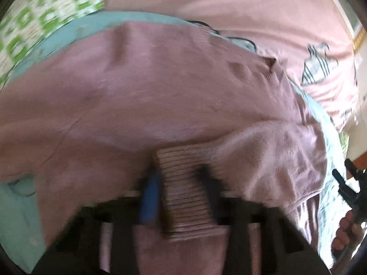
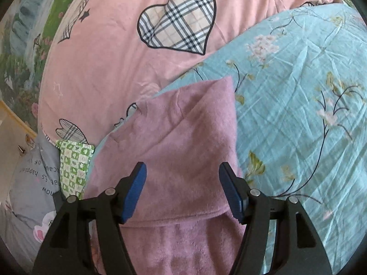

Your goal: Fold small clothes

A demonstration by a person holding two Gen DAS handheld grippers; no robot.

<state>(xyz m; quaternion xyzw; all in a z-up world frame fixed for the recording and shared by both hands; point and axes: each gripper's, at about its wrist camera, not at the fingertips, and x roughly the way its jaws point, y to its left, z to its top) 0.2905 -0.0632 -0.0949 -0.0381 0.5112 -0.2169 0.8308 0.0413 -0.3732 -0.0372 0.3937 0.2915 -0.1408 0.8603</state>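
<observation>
The mauve sweater [image 2: 183, 123] lay on the bed's floral blue sheet [image 2: 298, 80]; it looked soft, light and limp, best taken by its ribbed cuff [image 1: 183, 183], which the left hand-held gripper [image 1: 181, 183] pinched; the right hand-held gripper [image 2: 182, 183] gaped empty over it

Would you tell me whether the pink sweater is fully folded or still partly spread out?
Partly spread: the pink sweater lies broad over the blue floral sheet, while the left hand-held gripper pinches its ribbed cuff.

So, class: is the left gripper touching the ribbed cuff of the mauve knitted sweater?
Touching. The left wrist view, though blurred, shows the left gripper with jaws closed on the ribbed cuff of the mauve knitted sweater, no gap either side.
</observation>
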